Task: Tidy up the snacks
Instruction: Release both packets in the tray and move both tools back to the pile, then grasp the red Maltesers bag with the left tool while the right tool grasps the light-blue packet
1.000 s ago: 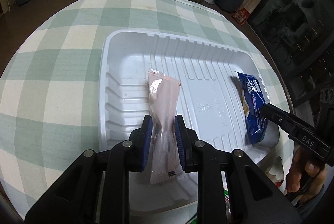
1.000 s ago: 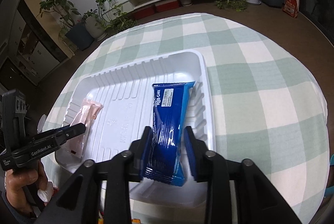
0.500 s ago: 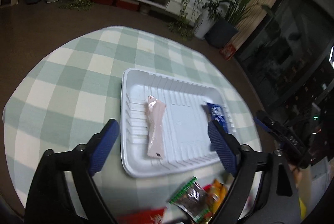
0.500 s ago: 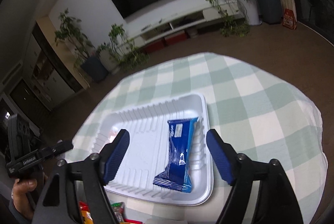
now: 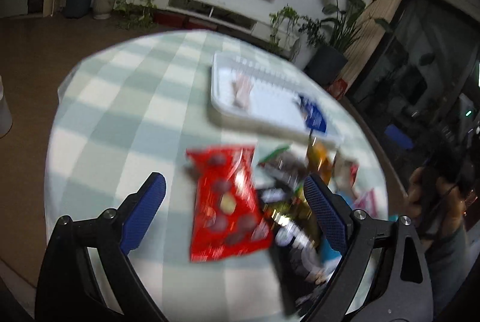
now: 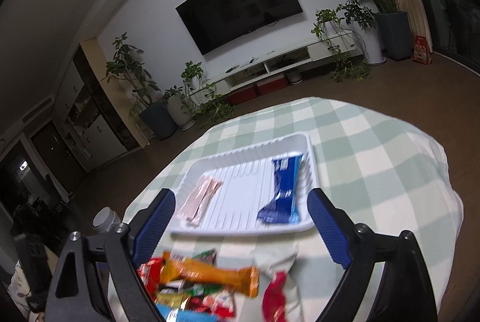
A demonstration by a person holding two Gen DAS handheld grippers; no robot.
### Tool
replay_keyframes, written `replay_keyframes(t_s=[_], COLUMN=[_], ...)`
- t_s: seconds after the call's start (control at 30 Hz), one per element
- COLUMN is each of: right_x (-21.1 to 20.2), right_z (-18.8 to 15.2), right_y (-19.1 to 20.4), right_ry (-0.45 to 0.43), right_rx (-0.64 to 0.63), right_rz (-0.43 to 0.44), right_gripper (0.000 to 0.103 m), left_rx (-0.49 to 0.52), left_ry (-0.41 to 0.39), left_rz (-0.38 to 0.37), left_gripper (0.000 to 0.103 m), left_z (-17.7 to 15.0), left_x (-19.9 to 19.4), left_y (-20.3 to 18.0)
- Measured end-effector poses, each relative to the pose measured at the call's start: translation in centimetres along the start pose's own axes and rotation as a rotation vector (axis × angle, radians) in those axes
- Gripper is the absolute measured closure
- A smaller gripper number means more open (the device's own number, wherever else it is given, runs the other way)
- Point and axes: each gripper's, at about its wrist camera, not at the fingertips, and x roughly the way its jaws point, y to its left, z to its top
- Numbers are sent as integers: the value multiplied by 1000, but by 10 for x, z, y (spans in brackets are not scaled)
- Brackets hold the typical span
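Right wrist: right gripper [image 6: 240, 220] jaws just opened, empty | white tray [image 6: 310, 148] holds blue packet [image 6: 283, 187], pink packet [image 6: 201, 197] | left gripper [image 5: 234, 208] jaws just opened, empty

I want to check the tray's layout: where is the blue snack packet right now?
In the right wrist view, the blue snack packet lies inside the white tray along its right side, apart from the pink packet on the left.

You see a checked table [image 6: 375, 172] with a white tray [image 6: 310, 148] far and a snack pile [image 6: 204, 283] near.
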Motion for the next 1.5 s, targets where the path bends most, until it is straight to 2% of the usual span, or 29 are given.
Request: replay_keyframes(t_s=[0.03,0.07,0.1,0.2,0.43,0.47,0.53,0.7,0.83,0.93,1.1,1.13,1.23,1.3,1.5], right_x=[-6,-12,-19,-34,-38,-37,-36,-31,-30,-30,-30,-30,-30,-30,-29], right_z=[-8,-16,-27,-56,-110,-115,-119,-124,-125,-127,-129,-129,-129,-129,-129], right_y=[4,7,12,23,53,56,59,62,64,68,71,71,72,72,73], right_ry=[5,7,10,40,152,162,169,189,199,204,206,204,204,204,211], right_rx=[-1,-1,-3,-26,-147,-164,-185,-204,-209,-220,-231,-232,-232,-234,-245], right_rz=[2,1,4,-3,-57,-59,-50,-47,-43,-39,-40,-41,-41,-41,-45], right_gripper=[11,10,9,8,8,11,15,24,25,25,25,25,25,25,25], left_rx=[-36,-49,-62,-87,-18,-5,23,34,1,37,72,68,38,31,102], left_ry=[50,58,52,26,39,42,58,83,101,101,122,132,162,182,227], left_rz=[-4,-33,-50,-33,26,33,49,71,83,118,134,149,154,157,226], left_gripper=[10,10,10,9,9,7,3,3,3,3,4,6,26,28,28], left_z=[-7,-8,-9,-14,-16,-11,-9,-7,-4,-3,-1,0,2,3,4], left_x=[6,8,9,4,9,12,18,28,29,31,37,40,47,53,68], left_y=[4,5,8,10,0,-2,-6,-7,-1,-5,-10,-9,-2,1,-6])
